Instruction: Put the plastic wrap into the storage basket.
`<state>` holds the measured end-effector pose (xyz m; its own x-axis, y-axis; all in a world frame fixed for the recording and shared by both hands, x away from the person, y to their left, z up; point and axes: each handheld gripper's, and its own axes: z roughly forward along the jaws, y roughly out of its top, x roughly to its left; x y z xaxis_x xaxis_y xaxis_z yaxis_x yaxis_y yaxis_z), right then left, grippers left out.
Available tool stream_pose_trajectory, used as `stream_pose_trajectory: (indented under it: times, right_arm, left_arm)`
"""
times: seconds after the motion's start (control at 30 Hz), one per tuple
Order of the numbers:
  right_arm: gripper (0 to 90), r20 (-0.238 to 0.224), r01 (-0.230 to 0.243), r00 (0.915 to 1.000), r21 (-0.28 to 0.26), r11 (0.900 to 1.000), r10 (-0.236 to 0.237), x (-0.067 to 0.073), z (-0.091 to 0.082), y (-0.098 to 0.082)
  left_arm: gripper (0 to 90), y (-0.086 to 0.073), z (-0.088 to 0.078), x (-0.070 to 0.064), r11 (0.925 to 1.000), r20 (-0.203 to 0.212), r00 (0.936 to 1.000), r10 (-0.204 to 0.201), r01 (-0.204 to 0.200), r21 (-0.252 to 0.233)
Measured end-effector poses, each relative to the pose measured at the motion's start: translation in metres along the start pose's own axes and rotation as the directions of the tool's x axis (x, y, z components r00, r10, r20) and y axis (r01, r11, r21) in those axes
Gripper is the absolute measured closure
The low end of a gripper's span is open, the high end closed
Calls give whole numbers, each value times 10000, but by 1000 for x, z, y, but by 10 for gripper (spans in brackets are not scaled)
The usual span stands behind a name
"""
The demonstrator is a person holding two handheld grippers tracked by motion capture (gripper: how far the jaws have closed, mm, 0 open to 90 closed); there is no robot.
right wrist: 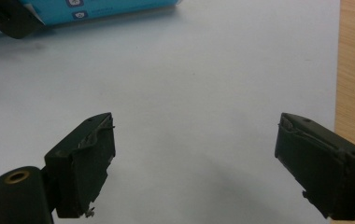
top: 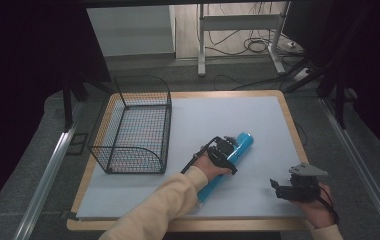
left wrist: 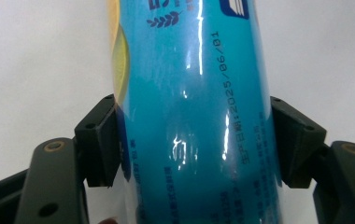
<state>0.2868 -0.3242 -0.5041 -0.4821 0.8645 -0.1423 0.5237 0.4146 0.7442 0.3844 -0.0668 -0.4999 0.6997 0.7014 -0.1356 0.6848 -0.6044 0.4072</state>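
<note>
High view: your left gripper (top: 226, 150) sits across a blue tube (top: 240, 145) lying on the white mat (top: 203, 115), near the middle toward your side. The tube's long axis runs diagonally, its far end pointing up and right, its near end hidden under your sleeve; the wire basket (top: 134, 125) stands to its left, well apart, on the mat's left part. Your left hand is on the tube, your right gripper (top: 274, 187) rests apart from it, near the mat's front right corner (clearly the farther of the two). Left gripper view: the blue tube (left wrist: 194, 116) runs straight up between the jaws, along the camera's line of sight, so the jaws cross its long axis squarely. Both pads (left wrist: 103, 140) press against the tube's sides, pinching it around the middle of its visible length; the tube appears to lie on the mat, not yet raised. Right gripper view: the right gripper (right wrist: 194, 158) has its jaws spread wide, nothing between them, bare mat below. The blue tube (right wrist: 105, 9) lies ahead and to the upper left of it, well apart, along the frame's top edge.
</note>
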Motion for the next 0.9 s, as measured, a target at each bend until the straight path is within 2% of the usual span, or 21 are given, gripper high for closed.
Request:
stream_pose_trajectory:
  times: [0.1,0.17,0.2,0.33,0.5,0.57,0.7,0.9]
  right_arm:
    - [125,15,-17,10000,12,10000,17,0,0,0]
    - [125,14,-23,10000,-1,10000,23,0,0,1]
    - [125,27,7,10000,-10,10000,-7,0,-1,1]
    - [129,66,-73,10000,-56,10000,73,-2,-2,1]
    - [130,55,-94,9999,-70,9999,94,-2,-2,0]
    - [130,68,-86,9999,-104,9999,87,-2,-2,0]
    - [130,120,-166,9998,-132,9998,168,-4,-3,0]
    - [131,165,-217,9996,-193,9996,220,-5,-4,-1]
  left_arm:
    - [291,4,2,-1,9994,-76,9999,-155,157,301]
    - [289,5,6,-3,9989,-155,9998,-102,109,464]
    - [292,6,6,-4,9985,-244,9997,58,-44,544]
    - [296,5,6,-5,9990,-318,9995,-29,43,444]
    - [300,4,5,-2,9993,-40,9997,-224,225,313]
    - [302,3,3,-1,9995,233,9993,-275,271,188]
    - [307,4,-5,2,9999,666,9977,-153,150,37]
    - [309,3,-20,16,9992,1156,9928,-309,338,-233]
